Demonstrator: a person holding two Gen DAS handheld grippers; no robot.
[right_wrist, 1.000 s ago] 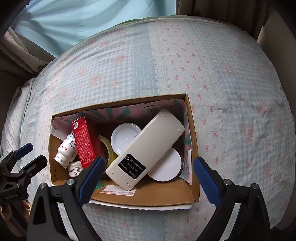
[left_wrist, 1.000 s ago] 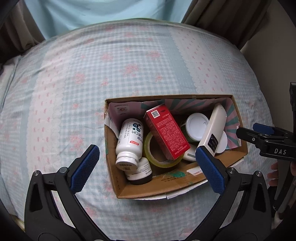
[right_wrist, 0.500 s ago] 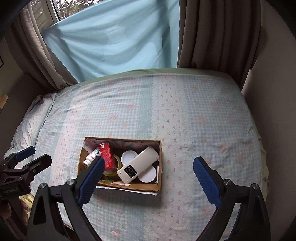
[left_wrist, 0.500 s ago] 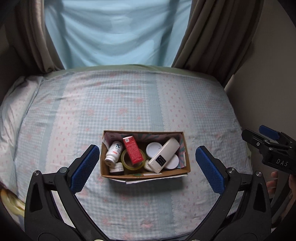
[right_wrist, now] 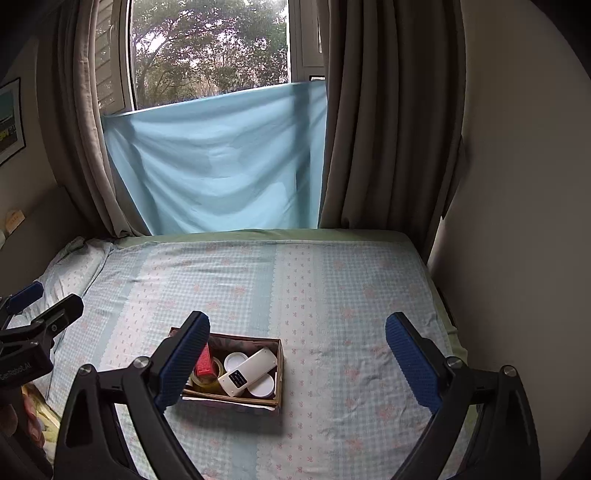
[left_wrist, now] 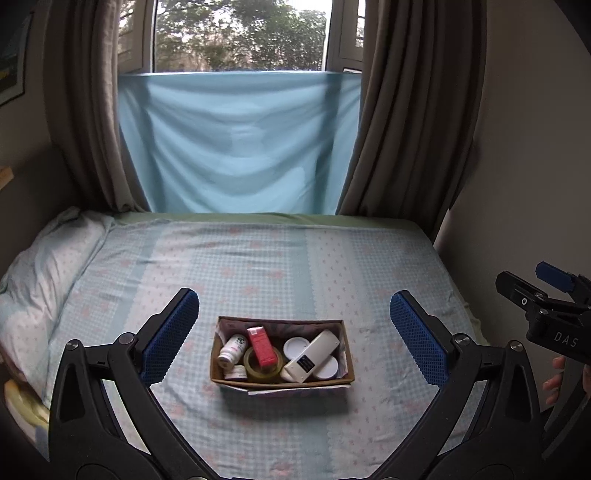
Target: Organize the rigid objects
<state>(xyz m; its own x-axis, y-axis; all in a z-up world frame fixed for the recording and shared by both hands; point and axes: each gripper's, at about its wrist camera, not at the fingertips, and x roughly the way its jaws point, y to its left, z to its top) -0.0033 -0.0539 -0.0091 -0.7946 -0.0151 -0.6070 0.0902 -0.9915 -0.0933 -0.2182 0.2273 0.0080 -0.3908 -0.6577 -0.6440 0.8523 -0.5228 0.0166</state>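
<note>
On a bed [left_wrist: 280, 273] covered with a pale blue checked sheet sprinkled with pink flowers sits an open cardboard box [left_wrist: 281, 381], near the front edge and roughly centred. Inside the box, from left to right, lie a white bottle [left_wrist: 232, 350] on its side, a small jar [left_wrist: 236, 372] near it, a red carton [left_wrist: 262, 346] leaning over a roll of tape [left_wrist: 260, 368], a round white lid [left_wrist: 296, 347], and a white remote control [left_wrist: 312, 356] lying diagonally across a second white lid [left_wrist: 326, 367].

Nearest the viewer, the left gripper [left_wrist: 294, 336] hangs above the bed with its blue-padded jaws spread wide, holding nothing, the box framed between them. The right gripper [right_wrist: 297, 361] is likewise wide apart and empty, with the box just inside its left finger; that finger hides the box's left end.

Far beyond the bed, a light blue cloth [left_wrist: 236, 144] covers the lower part of a window [left_wrist: 240, 35], flanked by brown curtains [left_wrist: 402, 110]. A pillow [left_wrist: 48, 258] lies at the far left.
</note>
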